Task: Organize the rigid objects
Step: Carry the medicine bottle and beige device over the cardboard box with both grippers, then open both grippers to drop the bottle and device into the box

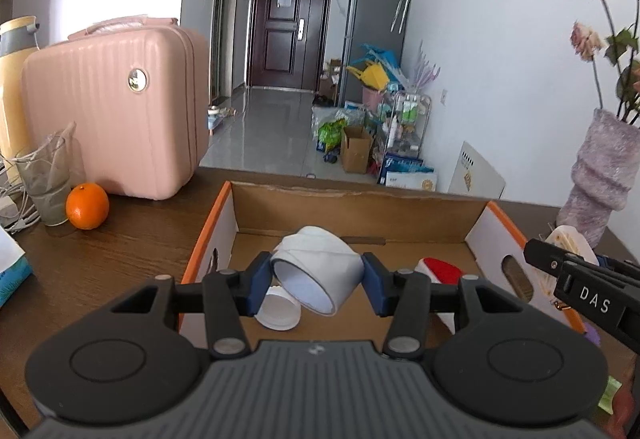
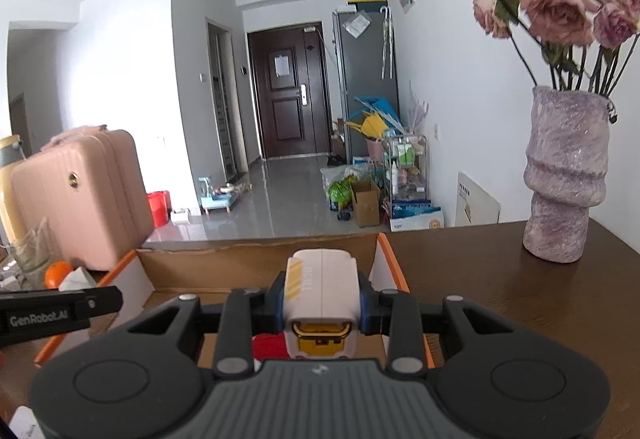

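Brown wooden table (image 1: 120,239) carries a pink suitcase (image 1: 116,111) at the back left and a textured purple vase (image 2: 564,175) of dried roses at the right, both clear of the work zone. Between them sits an open cardboard box (image 1: 352,207) with orange-edged walls, likely the collection bin for the rigid objects. A white lid (image 1: 278,309) and something red (image 1: 440,267) already lie on its floor. Left gripper (image 1: 318,275) hangs over the box, its fingers clenched on a white tape roll (image 1: 320,259), held sideways so the hollow core faces the camera. Right gripper (image 2: 320,299) hangs over the box's right end, fingers clamped on a white charger-like device (image 2: 320,291) with yellow stripes, gripped across its flat sides. Both items look ready to drop in. An orange (image 1: 87,206) rests beside a plastic cup (image 1: 48,179), outside the box.
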Tool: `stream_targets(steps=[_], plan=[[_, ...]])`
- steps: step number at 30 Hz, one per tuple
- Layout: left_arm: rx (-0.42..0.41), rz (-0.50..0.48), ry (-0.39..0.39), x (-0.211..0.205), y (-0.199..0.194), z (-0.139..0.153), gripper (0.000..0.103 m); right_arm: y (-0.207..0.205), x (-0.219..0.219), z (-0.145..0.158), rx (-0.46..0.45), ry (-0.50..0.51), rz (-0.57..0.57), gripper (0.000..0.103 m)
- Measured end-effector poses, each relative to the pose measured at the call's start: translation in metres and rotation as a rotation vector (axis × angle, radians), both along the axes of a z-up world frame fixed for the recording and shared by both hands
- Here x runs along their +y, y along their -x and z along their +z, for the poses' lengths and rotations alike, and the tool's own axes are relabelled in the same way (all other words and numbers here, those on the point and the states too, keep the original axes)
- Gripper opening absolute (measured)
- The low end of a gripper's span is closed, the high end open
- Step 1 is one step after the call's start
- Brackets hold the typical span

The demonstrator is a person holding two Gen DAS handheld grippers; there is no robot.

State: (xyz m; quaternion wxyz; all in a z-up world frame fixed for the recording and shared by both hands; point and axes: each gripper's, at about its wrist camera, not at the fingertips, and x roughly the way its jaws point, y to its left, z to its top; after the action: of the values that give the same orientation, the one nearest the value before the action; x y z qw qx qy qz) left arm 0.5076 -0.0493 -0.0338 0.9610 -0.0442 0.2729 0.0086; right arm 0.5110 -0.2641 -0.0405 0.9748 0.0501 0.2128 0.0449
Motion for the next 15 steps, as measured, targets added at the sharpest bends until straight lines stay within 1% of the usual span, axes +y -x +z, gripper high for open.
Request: stream_targets(steps=[8, 15], plan=[[0.067, -0.001, -0.028, -0.004, -0.028, -0.014, 0.050, -0.028, -0.002, -0.016, 0.073, 0.010, -0.010, 0.031], [0.100, -0.016, -0.053, -0.005, -0.038, -0.025, 0.050, -0.033, -0.001, -0.032, 0.121, 0.030, -0.018, 0.031]])
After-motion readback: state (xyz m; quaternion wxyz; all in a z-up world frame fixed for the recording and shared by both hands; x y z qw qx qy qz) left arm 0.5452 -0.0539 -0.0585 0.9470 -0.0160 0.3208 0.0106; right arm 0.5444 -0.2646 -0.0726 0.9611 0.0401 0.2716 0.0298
